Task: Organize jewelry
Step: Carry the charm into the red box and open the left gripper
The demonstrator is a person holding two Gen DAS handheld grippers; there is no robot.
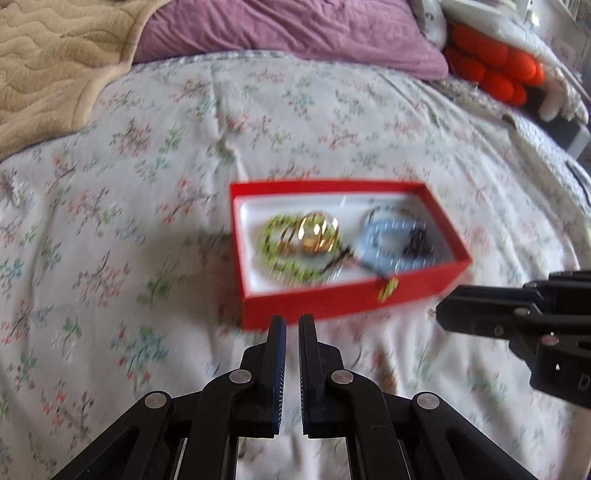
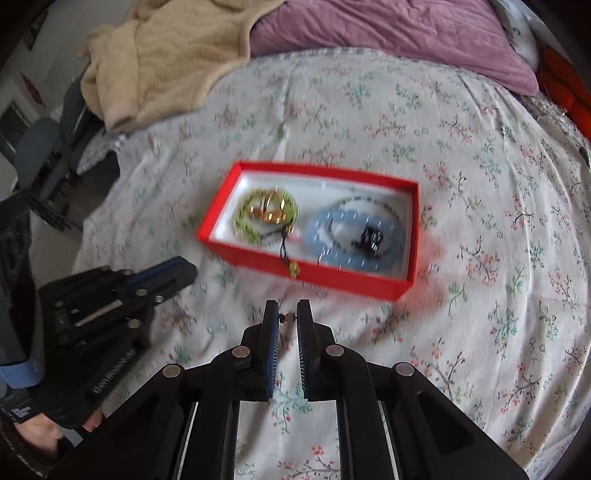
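An open red box (image 1: 334,301) (image 2: 306,271) with a white lining lies on the floral bedsheet. Inside are a green bead bracelet (image 1: 284,258) (image 2: 245,221), a gold ring piece (image 1: 319,232) (image 2: 271,212), a pale blue bead bracelet (image 1: 384,236) (image 2: 345,240) and a small black item (image 1: 417,243) (image 2: 371,236). A cord with a green charm (image 1: 388,288) (image 2: 293,271) hangs over the box's near wall. My left gripper (image 1: 291,321) (image 2: 177,271) hovers before the box, jaws narrowly apart, empty. My right gripper (image 2: 287,305) (image 1: 443,314) is narrowly apart around a tiny dark bead or earring (image 2: 289,316).
A beige blanket (image 1: 48,66) (image 2: 166,55) and a purple pillow (image 1: 288,26) (image 2: 388,29) lie at the bed's far side. Orange cushions (image 1: 495,66) sit far right. The bed's left edge and a chair (image 2: 44,155) show in the right wrist view.
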